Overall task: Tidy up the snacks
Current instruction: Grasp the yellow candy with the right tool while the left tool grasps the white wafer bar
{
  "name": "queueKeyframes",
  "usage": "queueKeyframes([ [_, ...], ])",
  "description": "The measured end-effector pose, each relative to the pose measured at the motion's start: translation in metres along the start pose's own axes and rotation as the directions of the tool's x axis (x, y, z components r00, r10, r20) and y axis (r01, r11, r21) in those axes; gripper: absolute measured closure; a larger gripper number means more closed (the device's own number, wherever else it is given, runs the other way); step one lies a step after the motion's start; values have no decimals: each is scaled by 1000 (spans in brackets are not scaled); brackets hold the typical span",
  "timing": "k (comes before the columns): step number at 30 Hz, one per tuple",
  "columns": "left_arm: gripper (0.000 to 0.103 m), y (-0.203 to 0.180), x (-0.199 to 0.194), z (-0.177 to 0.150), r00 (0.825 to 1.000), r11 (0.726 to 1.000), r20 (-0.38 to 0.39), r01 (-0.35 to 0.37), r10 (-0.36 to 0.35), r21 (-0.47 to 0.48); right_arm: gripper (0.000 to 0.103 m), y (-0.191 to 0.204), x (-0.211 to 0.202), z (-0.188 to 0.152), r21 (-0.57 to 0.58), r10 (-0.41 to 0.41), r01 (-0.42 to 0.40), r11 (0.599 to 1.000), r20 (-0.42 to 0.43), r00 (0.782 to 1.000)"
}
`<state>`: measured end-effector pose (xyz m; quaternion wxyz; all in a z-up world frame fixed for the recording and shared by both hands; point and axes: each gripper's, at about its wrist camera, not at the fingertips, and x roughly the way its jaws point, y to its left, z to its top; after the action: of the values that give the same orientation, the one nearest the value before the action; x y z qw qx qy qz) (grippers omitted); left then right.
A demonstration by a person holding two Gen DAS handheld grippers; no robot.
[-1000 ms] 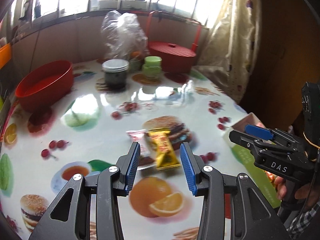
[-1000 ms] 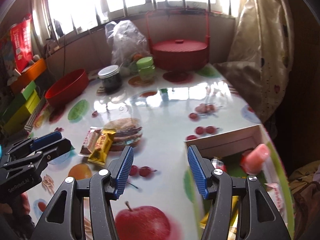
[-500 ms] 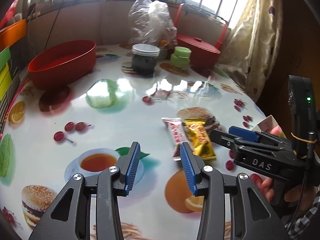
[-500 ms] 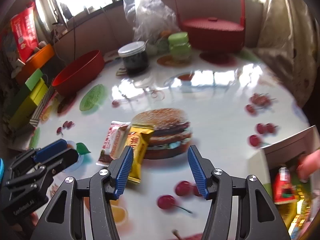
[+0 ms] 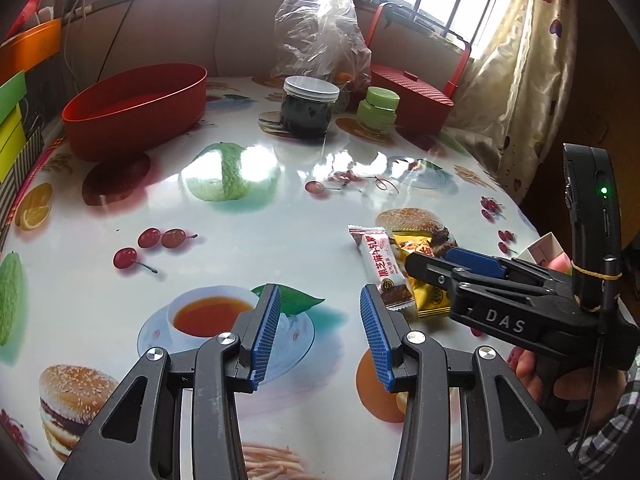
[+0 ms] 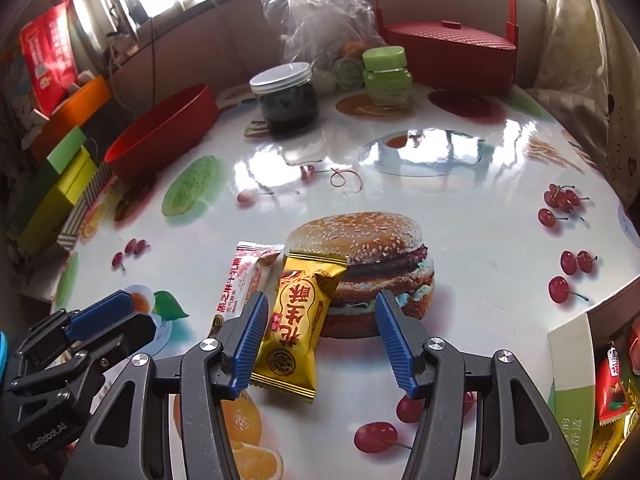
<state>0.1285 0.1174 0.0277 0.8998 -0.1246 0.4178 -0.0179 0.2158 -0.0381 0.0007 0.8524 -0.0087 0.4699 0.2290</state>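
Observation:
Two wrapped snacks lie side by side on the printed tablecloth (image 6: 460, 208): a yellow packet (image 6: 296, 320) and a white-and-red bar (image 6: 244, 280). My right gripper (image 6: 320, 312) is open and low over the yellow packet, which lies between its jaws close to the left finger (image 6: 252, 328), not squeezed. My left gripper (image 5: 318, 312) is open and empty over a printed teacup; the white bar (image 5: 380, 264) and yellow packet (image 5: 426, 294) lie just right of it, under the right gripper (image 5: 432, 260). The left gripper (image 6: 136, 316) also shows at the lower left of the right wrist view.
A cardboard box (image 6: 572, 380) holding several snacks sits at the near right table edge. Further back stand a red oval tub (image 5: 136, 108), a dark jar (image 5: 306, 108), a green jar (image 5: 378, 108), a clear plastic bag (image 5: 320, 36) and a red lidded basket (image 5: 408, 92). Coloured boxes (image 6: 60, 184) line the left.
My right gripper swung left from the box and came down over the yellow packet. The left gripper shifted left, so the two snacks went from between its jaws to its right.

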Motion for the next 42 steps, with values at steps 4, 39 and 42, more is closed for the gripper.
queueKeyframes([
  [4, 60, 0, 2, 1, 1000, 1000, -3, 7, -7, -2, 54, 1, 0, -2, -21, -30, 31, 999, 13, 999],
  [39, 60, -42, 56, 19, 998, 996, -67, 22, -16, 87, 80, -22, -24, -31, 32, -88, 86, 996, 63, 994],
  [42, 60, -43, 57, 19, 998, 996, -67, 17, -11, 90, 80, -22, -24, -31, 32, -87, 85, 996, 63, 994],
])
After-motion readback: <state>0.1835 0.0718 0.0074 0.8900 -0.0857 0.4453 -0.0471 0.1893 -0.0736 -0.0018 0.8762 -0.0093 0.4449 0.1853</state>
